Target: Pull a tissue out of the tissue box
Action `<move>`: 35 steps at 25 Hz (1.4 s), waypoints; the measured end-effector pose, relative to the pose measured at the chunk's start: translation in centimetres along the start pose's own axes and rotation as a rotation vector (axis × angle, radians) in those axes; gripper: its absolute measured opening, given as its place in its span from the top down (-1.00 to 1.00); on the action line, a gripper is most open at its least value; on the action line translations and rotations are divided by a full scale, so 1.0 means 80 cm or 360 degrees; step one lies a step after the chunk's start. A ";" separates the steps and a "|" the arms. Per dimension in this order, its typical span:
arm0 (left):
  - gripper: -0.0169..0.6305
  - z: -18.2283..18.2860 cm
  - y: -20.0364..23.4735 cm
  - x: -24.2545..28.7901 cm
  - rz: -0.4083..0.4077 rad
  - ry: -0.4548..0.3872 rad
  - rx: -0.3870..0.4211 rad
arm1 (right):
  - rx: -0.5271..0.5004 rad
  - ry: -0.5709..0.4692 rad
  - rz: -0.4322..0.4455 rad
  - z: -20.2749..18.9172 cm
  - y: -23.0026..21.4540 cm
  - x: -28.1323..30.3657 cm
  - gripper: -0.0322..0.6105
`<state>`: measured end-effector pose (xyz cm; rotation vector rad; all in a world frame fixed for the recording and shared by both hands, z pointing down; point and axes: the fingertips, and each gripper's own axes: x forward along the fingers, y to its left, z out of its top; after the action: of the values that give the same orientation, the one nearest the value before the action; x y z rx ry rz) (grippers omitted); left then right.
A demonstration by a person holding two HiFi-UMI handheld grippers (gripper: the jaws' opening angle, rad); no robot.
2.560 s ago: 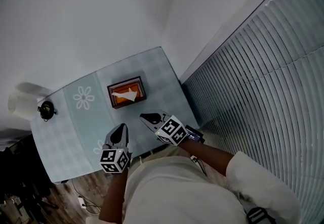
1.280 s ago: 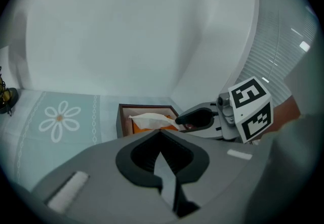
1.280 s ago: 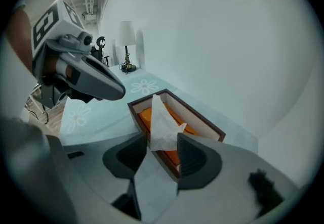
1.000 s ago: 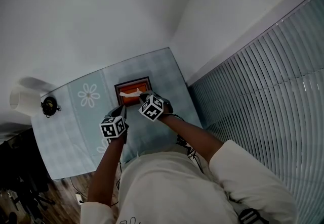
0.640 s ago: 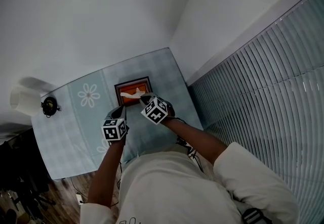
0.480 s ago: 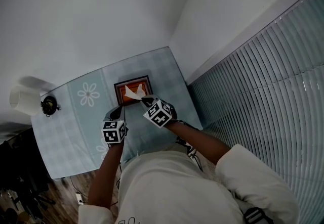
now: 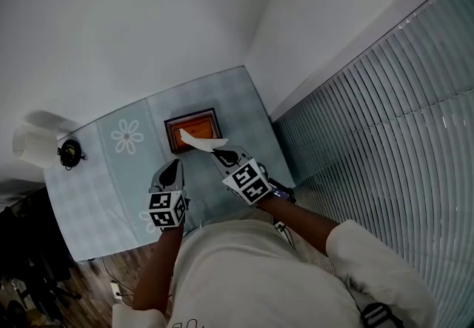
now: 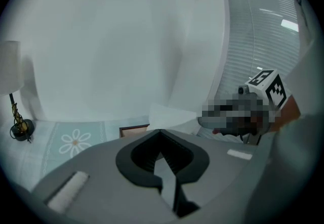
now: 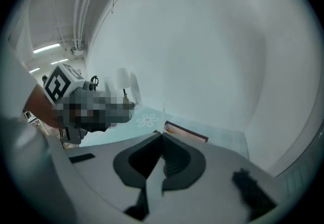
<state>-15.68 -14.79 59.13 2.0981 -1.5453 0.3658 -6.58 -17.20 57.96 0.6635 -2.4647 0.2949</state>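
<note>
The tissue box (image 7: 194, 129), a dark brown frame with an orange inside, sits on the far part of the table. A white tissue (image 7: 200, 141) stretches from above the box's opening back to my right gripper (image 7: 220, 152), which is shut on its near end. Whether the far end is still in the box I cannot tell. In the right gripper view the tissue (image 9: 163, 110) shows only as a thin edge above the closed tips (image 9: 162, 135), with the box (image 9: 186, 132) beyond. My left gripper (image 7: 172, 166) is shut and holds nothing, near-left of the box, and its view shows the tissue (image 8: 169, 115) above the box (image 8: 133, 130).
The table (image 7: 96, 193) wears a pale checked cloth with daisy prints. A white-shaded lamp (image 7: 29, 149) and a small dark ornament (image 7: 69, 153) stand at its left end. Slatted blinds (image 7: 385, 134) run along the right, and a plain wall is behind.
Both grippers have risen and drawn back towards me. The right one has pulled the tissue up and out over the box's near edge. The left one has moved away from the box.
</note>
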 end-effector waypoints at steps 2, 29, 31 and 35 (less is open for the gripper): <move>0.92 0.011 -0.010 -0.018 -0.0011 -0.0052 0.0006 | 0.0054 -0.0055 0.0014 0.014 0.008 -0.021 0.86; 0.92 0.040 -0.045 -0.080 -0.0069 -0.0198 -0.0036 | 0.0211 -0.0298 0.0111 0.050 0.072 -0.072 0.86; 0.92 0.038 -0.045 -0.079 -0.0071 -0.0196 -0.0043 | 0.0205 -0.0296 0.0116 0.049 0.074 -0.071 0.86; 0.92 0.034 -0.044 -0.082 -0.0064 -0.0184 -0.0054 | 0.0205 -0.0283 0.0119 0.045 0.076 -0.071 0.86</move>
<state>-14.66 -10.18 52.82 2.1541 -1.5604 0.2059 -7.36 -10.99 51.39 0.6775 -2.6620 0.4438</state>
